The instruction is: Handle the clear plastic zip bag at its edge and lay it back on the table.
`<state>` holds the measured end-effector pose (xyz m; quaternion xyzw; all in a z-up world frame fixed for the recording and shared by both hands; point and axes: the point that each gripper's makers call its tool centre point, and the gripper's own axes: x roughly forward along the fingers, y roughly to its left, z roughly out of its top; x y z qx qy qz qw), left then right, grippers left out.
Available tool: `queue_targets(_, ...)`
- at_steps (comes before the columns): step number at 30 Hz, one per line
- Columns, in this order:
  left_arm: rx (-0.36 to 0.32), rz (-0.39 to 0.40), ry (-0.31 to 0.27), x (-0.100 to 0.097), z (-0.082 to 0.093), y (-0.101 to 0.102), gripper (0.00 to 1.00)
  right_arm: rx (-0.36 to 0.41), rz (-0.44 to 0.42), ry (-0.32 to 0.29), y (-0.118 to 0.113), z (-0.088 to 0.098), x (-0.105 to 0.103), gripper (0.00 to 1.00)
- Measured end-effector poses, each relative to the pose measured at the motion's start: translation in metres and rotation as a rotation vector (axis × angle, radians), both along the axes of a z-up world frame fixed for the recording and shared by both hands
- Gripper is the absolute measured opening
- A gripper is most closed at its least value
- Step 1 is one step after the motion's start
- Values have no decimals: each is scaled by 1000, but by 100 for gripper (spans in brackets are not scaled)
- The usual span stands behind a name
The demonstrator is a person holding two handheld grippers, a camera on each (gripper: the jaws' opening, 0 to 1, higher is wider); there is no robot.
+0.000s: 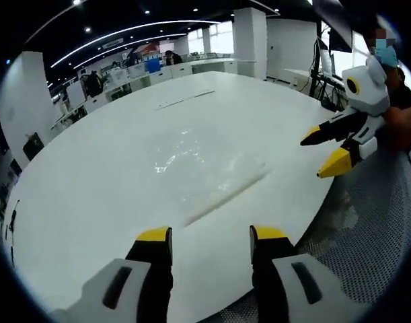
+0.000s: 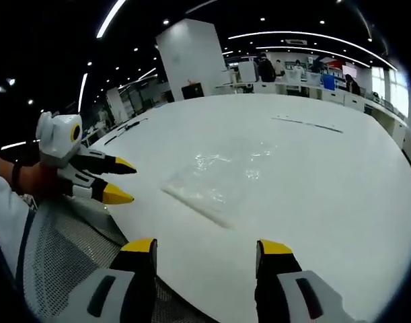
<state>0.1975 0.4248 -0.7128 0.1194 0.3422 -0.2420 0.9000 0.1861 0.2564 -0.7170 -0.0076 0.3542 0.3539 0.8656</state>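
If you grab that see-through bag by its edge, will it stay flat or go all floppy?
Probably floppy: the clear zip bag looks thin and crinkled, lying flat on the white table. It seems empty, so likely very light. Its glossy film might slip between jaws.

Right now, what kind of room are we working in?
Probably a large open-plan office or lab: a big white table holding the clear zip bag, rows of desks behind, and strip ceiling lights.

The table (image 1: 124, 168) was plain white. The bag (image 2: 222, 176) was clear and glossy. Both grippers, left (image 1: 212, 243) and right (image 2: 206, 257), had white bodies, black jaws and yellow tips. The chair mesh (image 2: 70, 252) was grey and dotted.
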Motion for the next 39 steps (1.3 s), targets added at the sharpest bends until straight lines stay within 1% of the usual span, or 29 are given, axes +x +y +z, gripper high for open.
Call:
queue_targets(12,-3,-12,-1,0,-2,-3,46,-1,-5,-5,-2,1,1,58)
queue_targets(19,-1,-12,-3,1,-3,-3,45,-3,-10,-2,-5,-6,3,58)
queue_targets(34,5,-23,0,0,-3,-4,44,-5,-14,0,-6,-14,5,58)
queue_targets(39,4,-25,2,0,-4,-5,44,-9,-8,1,-5,-12,3,58)
